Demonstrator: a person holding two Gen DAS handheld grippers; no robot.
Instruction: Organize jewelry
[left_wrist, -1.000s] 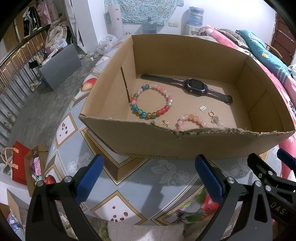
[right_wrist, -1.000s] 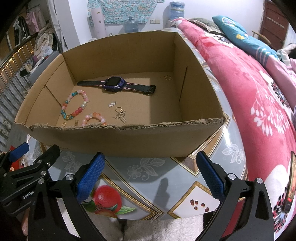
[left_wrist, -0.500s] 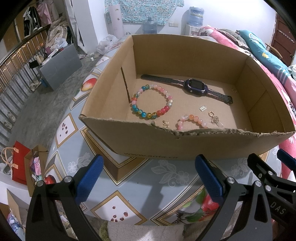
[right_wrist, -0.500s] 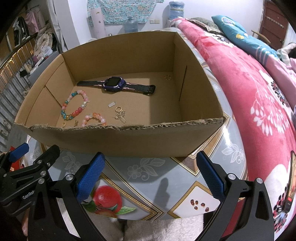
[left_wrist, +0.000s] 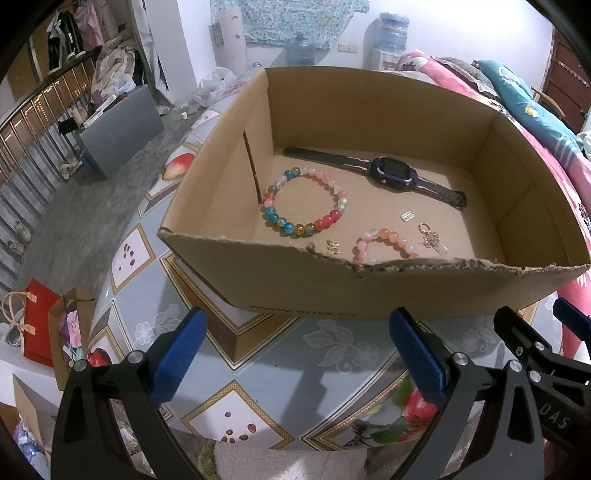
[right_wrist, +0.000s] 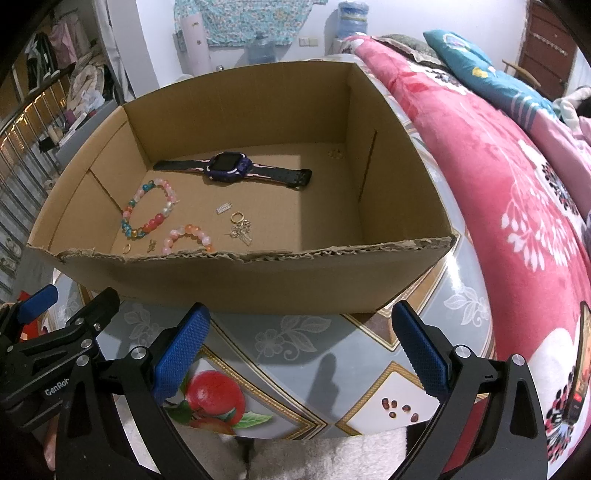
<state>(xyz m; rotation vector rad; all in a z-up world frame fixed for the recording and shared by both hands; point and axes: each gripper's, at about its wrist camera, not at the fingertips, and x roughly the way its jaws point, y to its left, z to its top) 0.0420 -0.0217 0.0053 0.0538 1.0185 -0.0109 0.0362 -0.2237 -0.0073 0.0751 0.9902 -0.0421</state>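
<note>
The multicoloured bead bracelet (left_wrist: 305, 201) lay in a loose ring on the floor of the open cardboard box (left_wrist: 369, 291), near its left wall. A smaller pink-and-orange bracelet (left_wrist: 384, 242) sat by the torn front edge, a purple watch (left_wrist: 391, 171) stretched flat behind, and a gold charm (left_wrist: 432, 238) beside them. The box stood on the patterned table (left_wrist: 295, 350). Both the left tongs (left_wrist: 295, 354) and right tongs (right_wrist: 301, 350) hung spread and empty before it.

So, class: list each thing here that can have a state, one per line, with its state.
Cardboard box: open-topped, near edge torn.
Smartwatch: strap unfastened, lying flat, screen dark.
Multicolour bead bracelet: closed loop, flat on the box floor.
Pink-orange bead bracelet: flat, partly hidden by the near wall.
Left gripper: jaws open, empty.
Right gripper: jaws open, empty.
</note>
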